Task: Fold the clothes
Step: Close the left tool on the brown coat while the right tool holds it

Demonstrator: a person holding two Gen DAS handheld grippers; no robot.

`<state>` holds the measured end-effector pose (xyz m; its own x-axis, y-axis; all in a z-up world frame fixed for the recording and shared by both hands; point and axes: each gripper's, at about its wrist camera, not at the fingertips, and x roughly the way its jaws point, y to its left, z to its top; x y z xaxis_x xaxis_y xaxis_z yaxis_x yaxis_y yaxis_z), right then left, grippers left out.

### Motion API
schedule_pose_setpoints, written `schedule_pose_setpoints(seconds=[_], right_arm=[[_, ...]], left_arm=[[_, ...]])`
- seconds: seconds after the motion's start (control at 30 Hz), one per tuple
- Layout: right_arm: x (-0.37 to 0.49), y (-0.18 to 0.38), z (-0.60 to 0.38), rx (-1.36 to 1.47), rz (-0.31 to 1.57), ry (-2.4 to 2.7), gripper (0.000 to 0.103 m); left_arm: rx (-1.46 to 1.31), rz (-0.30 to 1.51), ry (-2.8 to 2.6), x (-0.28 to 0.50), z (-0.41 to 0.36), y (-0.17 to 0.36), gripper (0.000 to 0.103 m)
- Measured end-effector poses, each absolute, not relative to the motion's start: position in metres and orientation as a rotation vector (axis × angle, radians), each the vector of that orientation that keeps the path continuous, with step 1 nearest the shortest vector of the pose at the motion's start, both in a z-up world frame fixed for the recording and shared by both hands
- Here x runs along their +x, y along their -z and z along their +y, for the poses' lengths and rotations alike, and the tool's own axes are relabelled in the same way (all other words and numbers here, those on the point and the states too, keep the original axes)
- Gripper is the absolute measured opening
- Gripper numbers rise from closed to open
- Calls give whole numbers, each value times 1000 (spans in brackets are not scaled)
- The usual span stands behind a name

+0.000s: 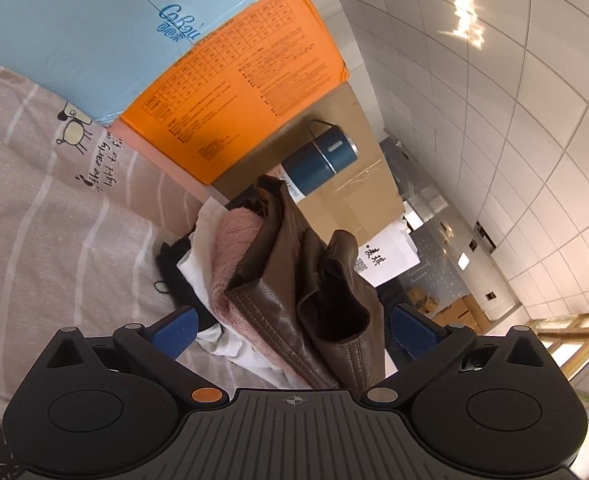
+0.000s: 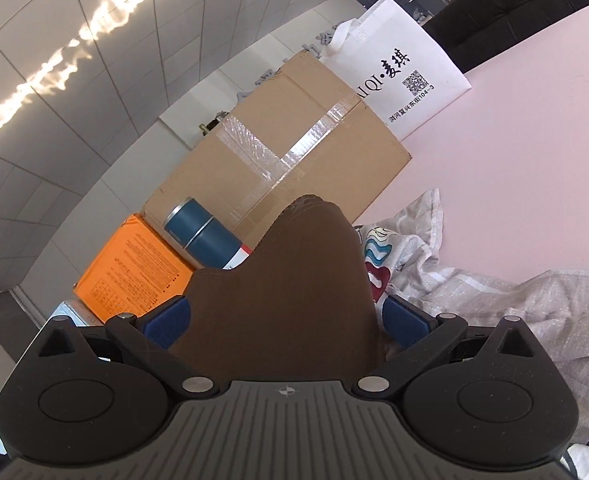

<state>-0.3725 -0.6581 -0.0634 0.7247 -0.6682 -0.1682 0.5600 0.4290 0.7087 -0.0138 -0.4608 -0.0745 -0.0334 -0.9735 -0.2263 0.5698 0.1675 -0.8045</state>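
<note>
On the left, one striped beige bedsheet point(image 1: 54, 216) with cartoon prints covers the surface. Behind it stand three boxes in a row: one pale blue box point(image 1: 74, 40), smooth and glossy, one orange box point(image 1: 234, 96) covered in fine black print, and one plain brown cardboard box point(image 1: 350, 184) sealed with clear tape. One dark blue bottle point(image 1: 318, 160), cylindrical with a metal band, is seen in front of the cardboard. One white bag point(image 1: 390, 256) with black lettering stands at the right.

Four garments are heaped together on the sheet: a black one point(image 1: 174, 272) lowest, a white one point(image 1: 202, 252), a pink knitted one point(image 1: 234, 240) with an open, lacy texture, and a brown leather jacket point(image 1: 278, 288) on top, shiny, stitched at the seams, one cuff gaping.

The left gripper point(image 1: 292, 330) is tilted and points at the heap, its jaws wide apart on either side of the jacket, the blue ribbed pads point(image 1: 412, 334) clear of it.

From the right wrist, the right gripper point(image 2: 286, 320) also stands with jaws apart; brown fabric fills the gap between them, and whether the pads touch it I cannot tell. A crumpled pale grey sheet point(image 2: 514, 304) lies to the right on a pink surface point(image 2: 534, 160).
</note>
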Motion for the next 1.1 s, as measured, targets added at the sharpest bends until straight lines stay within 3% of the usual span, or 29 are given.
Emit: schedule_pose_setpoints(seconds=[0.13, 0.63, 0.87, 0.9, 0.93, 1.0, 1.1], right_arm=[[-368, 69, -663, 852, -124, 749, 103], [-370, 62, -636, 807, -174, 443, 103], [-348, 69, -659, 821, -118, 698, 100], [-344, 71, -664, 822, -110, 722, 96], [-340, 73, -665, 811, -96, 747, 77], [-329, 75, -662, 728, -46, 795, 51], [-328, 76, -652, 645, -66, 807, 44]], left_arm=[[-534, 938, 1349, -16, -497, 85, 103], [-567, 711, 1315, 11, -518, 90, 101], [-507, 670, 1318, 13, -520, 99, 56], [-487, 639, 1323, 11, -520, 98, 52], [-470, 608, 1326, 8, -519, 97, 50], [-446, 557, 1321, 2, -516, 94, 49], [-449, 502, 1284, -6, -514, 93, 49]])
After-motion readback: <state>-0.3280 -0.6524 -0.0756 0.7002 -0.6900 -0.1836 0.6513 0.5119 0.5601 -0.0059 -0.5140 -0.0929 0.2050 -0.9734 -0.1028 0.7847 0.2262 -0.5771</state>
